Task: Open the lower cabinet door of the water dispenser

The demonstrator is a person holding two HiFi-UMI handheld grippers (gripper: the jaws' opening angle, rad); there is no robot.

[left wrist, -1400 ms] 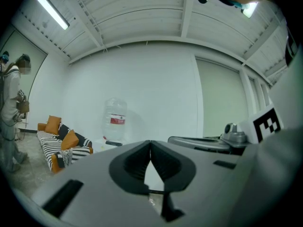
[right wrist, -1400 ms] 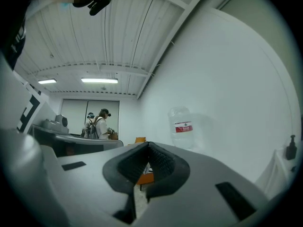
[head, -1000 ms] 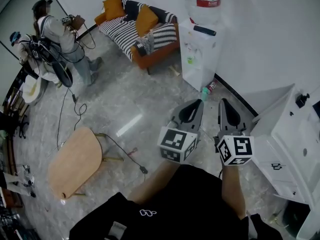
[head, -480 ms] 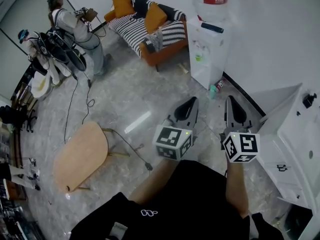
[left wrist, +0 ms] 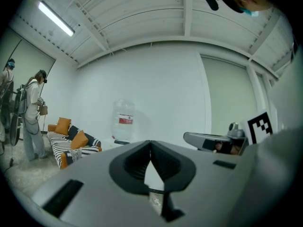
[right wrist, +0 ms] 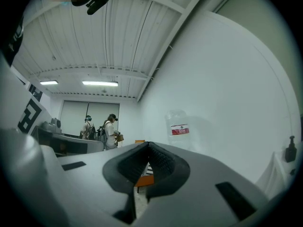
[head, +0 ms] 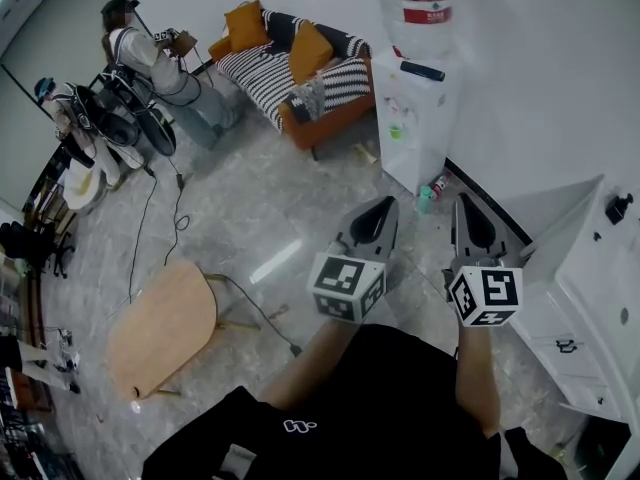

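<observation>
Pale wood at the left of the head view: the oval top of a small table (head: 160,328), set on slim legs on the grey marbled floor (head: 250,198). Beyond it, at the upper left, two people (head: 135,53) standing close together, hung with dark gear and straps.

Further right, against the white wall, a sofa (head: 300,78) striped black and white over an orange-brown base, with orange cushions (head: 245,20) along its back.

Low in the middle, the left gripper (head: 384,206), held out level above the floor, its marker cube nearest the camera. Closed, going by its own view: jaw tips pressed together with nothing gripped, only a small hollow behind the tips. Aimed roughly toward the water dispenser (head: 430,118) but well apart from it.

White and boxy, just right of the sofa and against the same wall. On top, an upturned clear water bottle (head: 425,3) with a red label, and a slim dark object (head: 422,70) lying beside the bottle's neck. Lower cabinet door (head: 400,163) on the front face below the taps, touched by neither gripper; too small here to make out its edge or handle. At the dispenser's foot, a small green bottle (head: 427,200) on the floor.

Beside the left gripper and apart from it, the right gripper (head: 464,204), likewise level, shut tip to tip and holding nothing.

At the far right, a white cabinet (head: 585,268), near the right gripper, with a small black knob (head: 617,208) on its upper part.
</observation>
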